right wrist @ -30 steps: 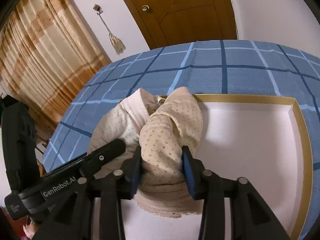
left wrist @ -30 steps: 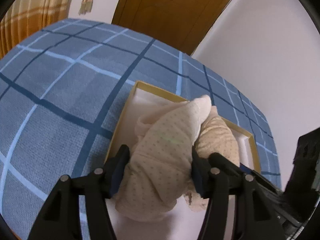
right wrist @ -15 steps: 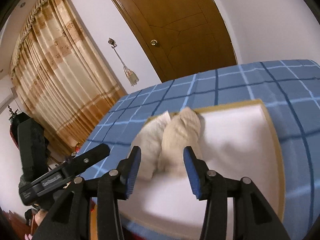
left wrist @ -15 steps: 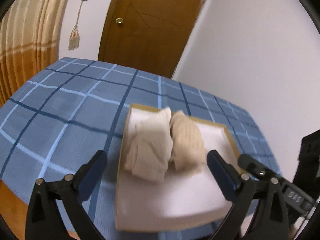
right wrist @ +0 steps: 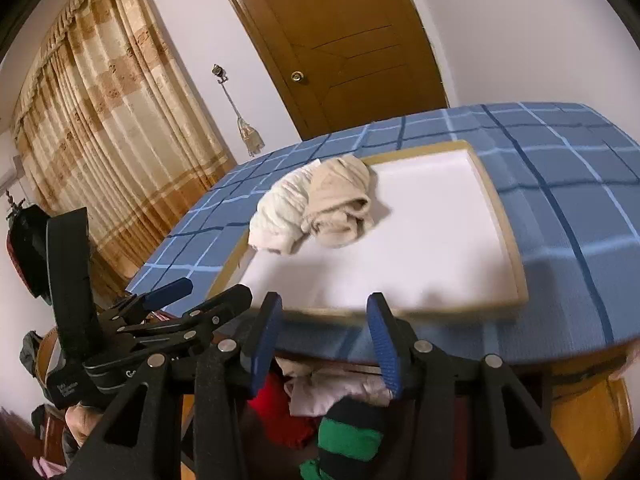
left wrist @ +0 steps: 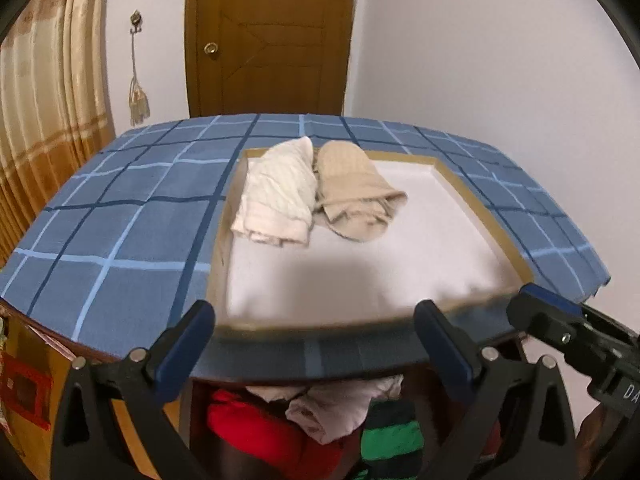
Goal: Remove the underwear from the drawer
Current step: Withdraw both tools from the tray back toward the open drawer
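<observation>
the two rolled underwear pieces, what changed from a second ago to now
Both were let go: the left hand-held gripper released the white roll, the right hand-held gripper the beige roll, and both pulled back toward the open drawer. The rolls stayed side by side in the tray.

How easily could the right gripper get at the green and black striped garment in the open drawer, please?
Probably easily. The right gripper is empty with its jaws parted, and the green and black striped garment lies uncovered in the drawer just below it. A red garment and a pale garment sit beside it, not over it.
</observation>
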A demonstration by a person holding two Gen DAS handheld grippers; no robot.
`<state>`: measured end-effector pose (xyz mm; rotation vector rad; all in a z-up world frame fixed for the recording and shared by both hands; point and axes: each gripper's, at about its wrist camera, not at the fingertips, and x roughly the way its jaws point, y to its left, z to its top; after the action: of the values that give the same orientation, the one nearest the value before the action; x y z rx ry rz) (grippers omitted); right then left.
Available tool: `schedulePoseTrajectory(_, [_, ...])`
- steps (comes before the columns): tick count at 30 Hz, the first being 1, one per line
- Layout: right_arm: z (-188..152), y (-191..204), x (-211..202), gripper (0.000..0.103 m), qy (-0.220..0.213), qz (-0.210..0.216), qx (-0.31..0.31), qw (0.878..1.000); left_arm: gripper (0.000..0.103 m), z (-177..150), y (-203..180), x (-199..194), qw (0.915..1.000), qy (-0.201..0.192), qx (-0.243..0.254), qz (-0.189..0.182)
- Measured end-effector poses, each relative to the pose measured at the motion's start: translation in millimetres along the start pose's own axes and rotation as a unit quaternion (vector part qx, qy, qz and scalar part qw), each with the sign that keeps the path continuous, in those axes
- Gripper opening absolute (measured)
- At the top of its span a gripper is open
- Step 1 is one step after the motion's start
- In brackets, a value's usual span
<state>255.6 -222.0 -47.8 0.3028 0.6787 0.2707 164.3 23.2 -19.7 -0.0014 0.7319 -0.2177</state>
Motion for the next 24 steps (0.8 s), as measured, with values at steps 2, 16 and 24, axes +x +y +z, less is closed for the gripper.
schedulePoseTrajectory(2, [-9.0,-3.3,-6.3,0.047,-0.008,-0.008,0.001,1.000,0.101,-9.2,-3.1,-3.3,1.0000,-0.005,0.003,0.007])
schedulePoseTrajectory(16, [-72.5,-33.7,-45.0,0.047,-0.029,-0.054,0.018,0.998,0.101,-61.9,4.3,-20.1,0.9998,-0.003,0.002,0.021])
schedulePoseTrajectory(24, [-101.8,-56.7,-52.8,0.047,-0.007,-0.078,0.033,0.996,0.101,-89.3,-3.9,-10.6,0.9992,0.032,0.021,0.008])
